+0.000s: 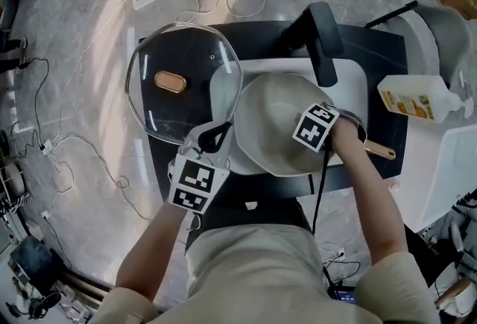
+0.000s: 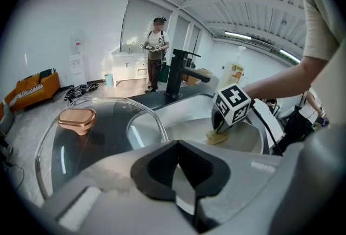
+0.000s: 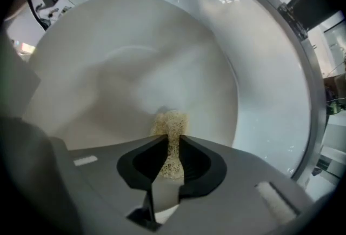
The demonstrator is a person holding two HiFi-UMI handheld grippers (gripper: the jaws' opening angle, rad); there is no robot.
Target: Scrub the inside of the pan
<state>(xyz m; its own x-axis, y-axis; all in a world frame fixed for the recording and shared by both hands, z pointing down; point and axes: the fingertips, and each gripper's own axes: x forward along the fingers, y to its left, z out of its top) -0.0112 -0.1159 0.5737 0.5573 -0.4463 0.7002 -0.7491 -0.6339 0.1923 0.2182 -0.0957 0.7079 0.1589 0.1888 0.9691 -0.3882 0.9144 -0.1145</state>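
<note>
Jaws of right gripper [image 3: 172, 139] clamp sponge [image 3: 171, 122], pointing lengthwise into pan [image 3: 135, 55].

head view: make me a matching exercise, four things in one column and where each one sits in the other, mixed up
Things
1. sponge
2. glass lid
3. soap bottle
4. faucet

Places
A. right of the sink
B. at the sink's far edge, beyond the pan
C. between the jaws of the right gripper, against the pan's inside
D. lying flat, left of the pan

Pairs: 1-C, 2-D, 3-A, 4-B
</note>
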